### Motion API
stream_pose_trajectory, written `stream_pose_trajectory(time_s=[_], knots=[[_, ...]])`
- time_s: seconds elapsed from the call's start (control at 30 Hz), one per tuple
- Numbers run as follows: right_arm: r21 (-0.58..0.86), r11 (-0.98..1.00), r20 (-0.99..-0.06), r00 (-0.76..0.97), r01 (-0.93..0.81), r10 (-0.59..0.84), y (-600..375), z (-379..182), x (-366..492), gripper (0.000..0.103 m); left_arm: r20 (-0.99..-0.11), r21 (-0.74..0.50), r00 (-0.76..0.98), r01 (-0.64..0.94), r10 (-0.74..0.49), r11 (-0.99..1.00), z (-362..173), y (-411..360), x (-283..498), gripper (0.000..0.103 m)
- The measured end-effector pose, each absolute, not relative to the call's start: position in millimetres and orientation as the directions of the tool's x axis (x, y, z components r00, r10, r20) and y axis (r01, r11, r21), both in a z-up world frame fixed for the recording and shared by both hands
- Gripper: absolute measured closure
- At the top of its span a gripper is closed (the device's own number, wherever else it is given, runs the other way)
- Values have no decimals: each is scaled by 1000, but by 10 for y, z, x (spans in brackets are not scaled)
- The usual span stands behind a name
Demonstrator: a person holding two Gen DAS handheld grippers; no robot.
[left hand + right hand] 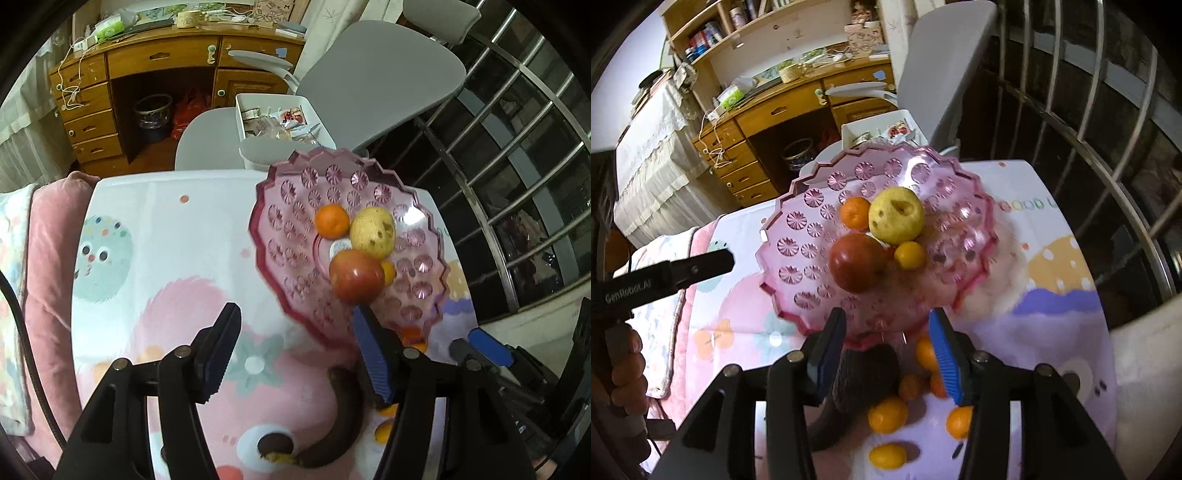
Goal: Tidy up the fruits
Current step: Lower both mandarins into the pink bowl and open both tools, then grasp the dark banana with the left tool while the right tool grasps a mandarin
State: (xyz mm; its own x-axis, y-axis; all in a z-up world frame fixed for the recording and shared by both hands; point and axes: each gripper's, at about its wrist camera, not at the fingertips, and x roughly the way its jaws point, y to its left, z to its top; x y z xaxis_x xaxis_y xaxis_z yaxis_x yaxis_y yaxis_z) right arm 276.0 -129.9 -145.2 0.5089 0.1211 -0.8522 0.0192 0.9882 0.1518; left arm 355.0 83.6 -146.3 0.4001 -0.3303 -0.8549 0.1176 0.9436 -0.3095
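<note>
A pink glass plate stands on the table with a mandarin, a yellow spotted pear, a red apple and a small yellow citrus in it. My left gripper hovers open and empty at the plate's near edge. My right gripper is open too, above the plate's near rim, with nothing pressed between its pads. Below them lie a blackened banana and several small oranges on the table.
The table has a cartoon-print cloth. A pink cushion lies at its left. Behind stand a white box of packets, a grey chair and a wooden desk. Metal window bars run along the right. A hand holds the left gripper.
</note>
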Motion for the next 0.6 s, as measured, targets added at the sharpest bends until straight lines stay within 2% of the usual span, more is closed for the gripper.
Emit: stream_pose_trajectory(time_s=[0.17,0.6], knots=[[155,985,-871,481,70,102,-1399,-1469,2456,50,-861,-311,385,119,-333,943,-1483,983,3274,41],[125,992,-885,452,12,106,-1305,-1733,1712,50,-895,-290,286,214,-344,933,-1739,758,2661,41]])
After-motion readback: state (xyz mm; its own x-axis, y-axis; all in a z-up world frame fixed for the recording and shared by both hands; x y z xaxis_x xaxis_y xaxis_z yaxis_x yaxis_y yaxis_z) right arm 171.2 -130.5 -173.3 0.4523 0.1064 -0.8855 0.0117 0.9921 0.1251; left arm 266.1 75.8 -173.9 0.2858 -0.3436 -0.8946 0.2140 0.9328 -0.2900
